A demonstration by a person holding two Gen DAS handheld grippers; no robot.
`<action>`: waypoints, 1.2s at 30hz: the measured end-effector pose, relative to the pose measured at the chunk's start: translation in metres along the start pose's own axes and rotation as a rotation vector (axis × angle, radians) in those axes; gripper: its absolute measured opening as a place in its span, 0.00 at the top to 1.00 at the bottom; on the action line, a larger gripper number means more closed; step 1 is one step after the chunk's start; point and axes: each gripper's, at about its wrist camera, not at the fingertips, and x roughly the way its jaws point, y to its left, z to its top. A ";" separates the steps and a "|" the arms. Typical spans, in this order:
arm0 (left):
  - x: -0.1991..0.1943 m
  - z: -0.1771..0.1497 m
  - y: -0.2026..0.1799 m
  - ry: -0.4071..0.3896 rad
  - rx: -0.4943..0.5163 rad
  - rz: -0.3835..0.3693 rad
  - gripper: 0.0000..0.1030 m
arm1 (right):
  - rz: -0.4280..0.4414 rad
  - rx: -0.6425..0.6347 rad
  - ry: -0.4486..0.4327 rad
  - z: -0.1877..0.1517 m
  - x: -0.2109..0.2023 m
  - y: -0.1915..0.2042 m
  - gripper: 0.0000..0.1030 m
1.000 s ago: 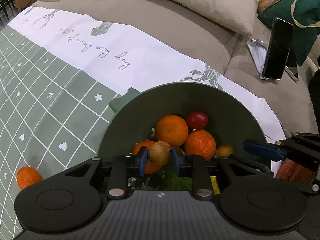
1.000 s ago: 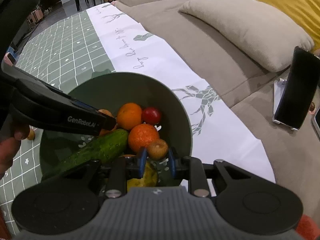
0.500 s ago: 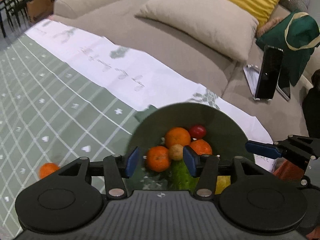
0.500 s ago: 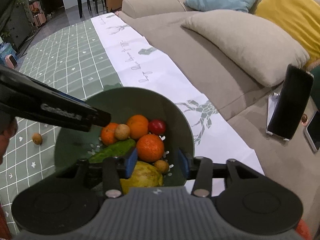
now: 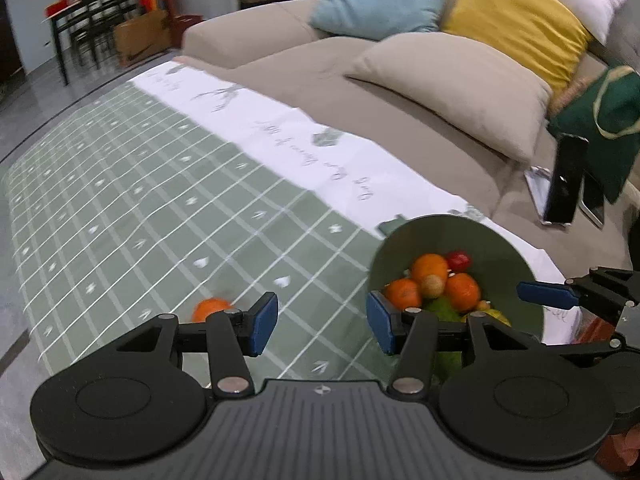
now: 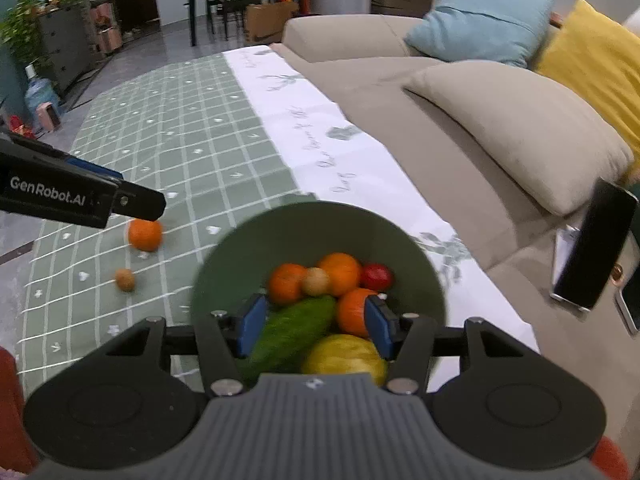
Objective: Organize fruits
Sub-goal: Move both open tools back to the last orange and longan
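Observation:
A green bowl [image 6: 416,248] [image 5: 492,240] on the checked tablecloth holds several oranges [image 6: 340,272], a small brown fruit [image 6: 315,281], a red fruit [image 6: 377,276], a cucumber [image 6: 296,326] and a yellow fruit [image 6: 344,354]. My right gripper [image 6: 312,328] hovers above the bowl's near side, its jaws opening, nothing held between them. My left gripper [image 5: 322,322] is open and empty, left of the bowl over the cloth. A loose orange [image 5: 210,308] [image 6: 145,234] and a small brown fruit [image 6: 125,279] lie on the cloth left of the bowl.
The green checked tablecloth [image 5: 140,200] has a white printed border [image 5: 320,152] along a beige sofa [image 5: 400,92] with cushions. A phone on a stand [image 5: 566,178] sits on the sofa. Dark chairs and boxes stand at the back.
Both grippers let go of small brown fruits into the bowl and opened. Both rose and drew back; the left one swung left, away from the bowl.

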 end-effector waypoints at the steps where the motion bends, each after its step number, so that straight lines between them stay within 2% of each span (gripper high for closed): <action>1: -0.003 -0.003 0.007 -0.001 -0.015 0.004 0.41 | 0.010 -0.007 -0.004 0.000 -0.001 0.005 0.49; 5: -0.012 -0.018 0.030 -0.024 -0.049 0.019 0.41 | 0.052 -0.037 -0.016 0.004 -0.002 0.027 0.48; 8: -0.017 -0.030 0.044 -0.038 -0.067 0.061 0.41 | 0.083 -0.062 -0.017 0.007 0.001 0.043 0.48; 12: -0.024 -0.044 0.063 -0.086 -0.112 0.090 0.41 | 0.121 -0.091 -0.014 0.010 0.006 0.063 0.48; 15: -0.028 -0.053 0.076 -0.103 -0.133 0.075 0.41 | 0.144 -0.112 -0.012 0.011 0.009 0.077 0.48; 18: -0.024 -0.055 0.086 -0.047 -0.159 0.060 0.41 | 0.166 -0.130 -0.009 0.013 0.015 0.087 0.48; 22: -0.019 -0.062 0.088 -0.020 -0.138 0.049 0.41 | 0.191 -0.154 -0.002 0.018 0.028 0.098 0.48; 25: -0.010 -0.065 0.090 -0.003 -0.141 0.013 0.35 | 0.195 -0.165 0.013 0.023 0.039 0.103 0.49; 27: -0.002 -0.067 0.091 0.009 -0.153 -0.006 0.35 | 0.199 -0.171 0.021 0.026 0.047 0.105 0.50; 32: 0.019 -0.070 0.093 0.037 -0.157 -0.031 0.36 | 0.207 -0.225 0.028 0.031 0.065 0.108 0.62; 35: 0.035 -0.070 0.096 0.066 -0.157 -0.044 0.41 | 0.196 -0.260 0.032 0.033 0.074 0.108 0.65; 36: 0.040 -0.070 0.097 0.076 -0.156 -0.047 0.41 | 0.195 -0.268 0.036 0.034 0.077 0.108 0.70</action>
